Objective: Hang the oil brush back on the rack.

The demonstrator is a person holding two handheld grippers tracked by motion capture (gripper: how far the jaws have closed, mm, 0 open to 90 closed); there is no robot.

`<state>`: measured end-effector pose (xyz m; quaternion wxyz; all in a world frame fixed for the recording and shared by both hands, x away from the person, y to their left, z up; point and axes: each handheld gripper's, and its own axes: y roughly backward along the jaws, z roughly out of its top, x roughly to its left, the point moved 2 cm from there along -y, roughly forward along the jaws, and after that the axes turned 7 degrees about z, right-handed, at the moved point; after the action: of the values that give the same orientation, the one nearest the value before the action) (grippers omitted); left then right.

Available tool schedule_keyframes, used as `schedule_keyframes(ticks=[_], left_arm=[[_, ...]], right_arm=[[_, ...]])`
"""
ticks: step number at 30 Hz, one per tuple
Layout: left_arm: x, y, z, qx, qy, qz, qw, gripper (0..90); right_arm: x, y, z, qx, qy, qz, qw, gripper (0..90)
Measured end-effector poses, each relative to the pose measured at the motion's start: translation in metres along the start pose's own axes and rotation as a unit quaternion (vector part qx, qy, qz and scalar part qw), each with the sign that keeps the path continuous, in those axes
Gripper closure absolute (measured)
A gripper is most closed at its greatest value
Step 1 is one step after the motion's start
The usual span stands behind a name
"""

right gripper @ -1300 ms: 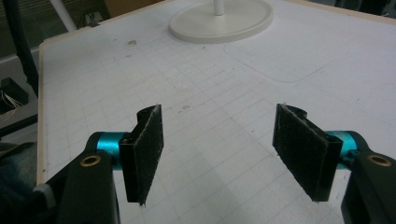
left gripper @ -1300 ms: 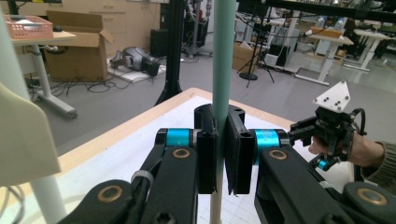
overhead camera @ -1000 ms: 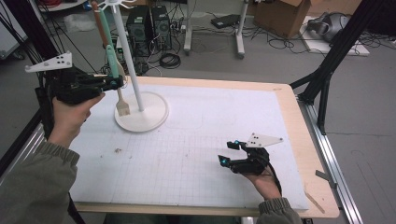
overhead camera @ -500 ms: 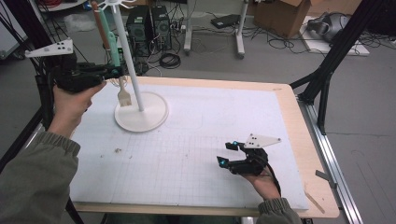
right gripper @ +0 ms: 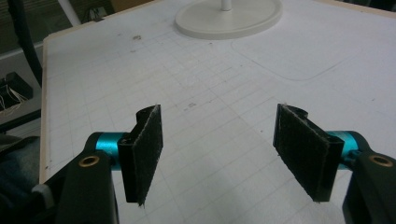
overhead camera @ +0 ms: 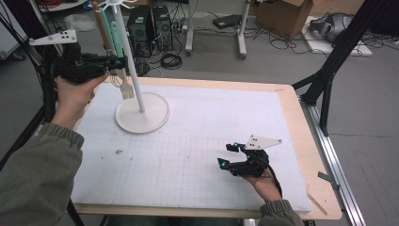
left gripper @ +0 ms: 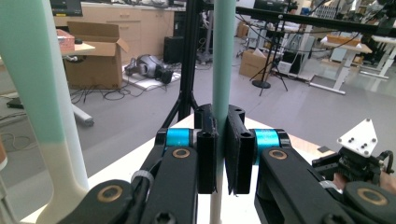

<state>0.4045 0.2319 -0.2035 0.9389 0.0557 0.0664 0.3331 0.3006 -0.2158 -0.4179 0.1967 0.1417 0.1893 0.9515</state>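
A white stand [overhead camera: 141,113] with a round base and a thin pole carries hanging utensils near its top. High at the left of the high view, my left gripper [overhead camera: 114,63] is shut on the mint-green handle [left gripper: 223,70] of one utensil. That utensil's white head [overhead camera: 126,89] hangs just above the base. A brown-handled utensil [overhead camera: 101,26] and another mint-green one [left gripper: 28,70] hang beside it. My right gripper [overhead camera: 226,155] rests low on the white mat at the front right. It is open, with nothing between its pads [right gripper: 147,154]. The stand's base [right gripper: 229,18] lies far ahead of it.
A white gridded mat [overhead camera: 197,141] covers the wooden table [overhead camera: 301,122]. Black frame legs [overhead camera: 324,84] stand off the right edge. Beyond the far edge are cables, computer towers [overhead camera: 150,26] and cardboard boxes [overhead camera: 282,12]. The other hand's gripper [left gripper: 359,158] is seen past my left jaws.
My left gripper has risen along the pole with the mint-handled utensil, lifting its white head off the base. The right gripper has stayed put and open.
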Motion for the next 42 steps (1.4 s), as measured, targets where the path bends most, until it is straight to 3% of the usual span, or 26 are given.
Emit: schedule_keyframes(ticks=[24,31,42], left_arm=[[0.013,-0.015,0.013,-0.012,0.028,0.006,0.9995,83.9],[0.017,-0.017,0.012,-0.003,0.030,0.013,0.9995,83.9],[0.021,-0.019,0.011,-0.010,0.040,0.012,0.9991,83.9]], right_arm=[[0.001,0.000,0.002,-0.006,0.004,0.002,1.0000,32.2],[0.001,0.002,0.003,-0.012,0.006,0.001,0.9999,32.2],[0.001,0.003,0.003,-0.013,0.005,0.001,0.9999,32.2]])
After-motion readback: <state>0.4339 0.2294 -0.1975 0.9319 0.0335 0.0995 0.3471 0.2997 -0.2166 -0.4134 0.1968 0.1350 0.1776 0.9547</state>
